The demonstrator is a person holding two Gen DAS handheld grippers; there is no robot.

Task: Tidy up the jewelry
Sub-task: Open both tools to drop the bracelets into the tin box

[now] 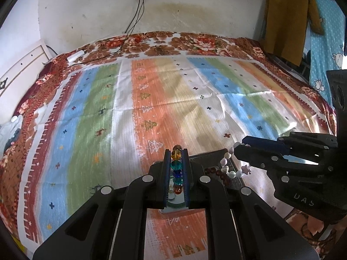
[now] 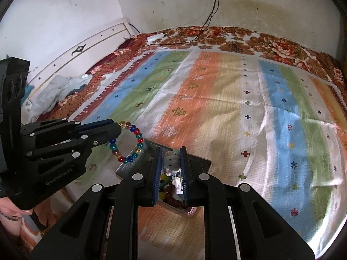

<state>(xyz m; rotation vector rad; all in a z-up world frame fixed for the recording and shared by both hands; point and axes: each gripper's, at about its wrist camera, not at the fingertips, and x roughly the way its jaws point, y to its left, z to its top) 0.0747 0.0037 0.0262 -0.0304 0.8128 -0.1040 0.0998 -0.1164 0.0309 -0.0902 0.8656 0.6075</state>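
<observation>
My left gripper [image 1: 176,151] is shut on a bracelet of coloured glass beads [image 1: 176,166]; the right wrist view shows the gripper [image 2: 118,126] holding the bracelet [image 2: 130,143] as a hanging loop above the tray's left edge. My right gripper [image 2: 171,151] is shut on a bracelet of pale heart and star beads [image 2: 171,162]; the left wrist view shows the gripper [image 1: 238,145] with the bracelet [image 1: 233,169] dangling. Both hang over a metal tray [image 2: 203,160] that holds a dark red bead bracelet [image 2: 173,201] and other beads.
The tray [image 1: 216,151] lies on a striped cloth [image 2: 238,108] over a bed with a floral blanket. Cables and a white adapter [image 2: 155,36] lie at the bed's far edge. A headboard [image 2: 86,49] stands left. A mustard garment [image 1: 288,17] hangs right.
</observation>
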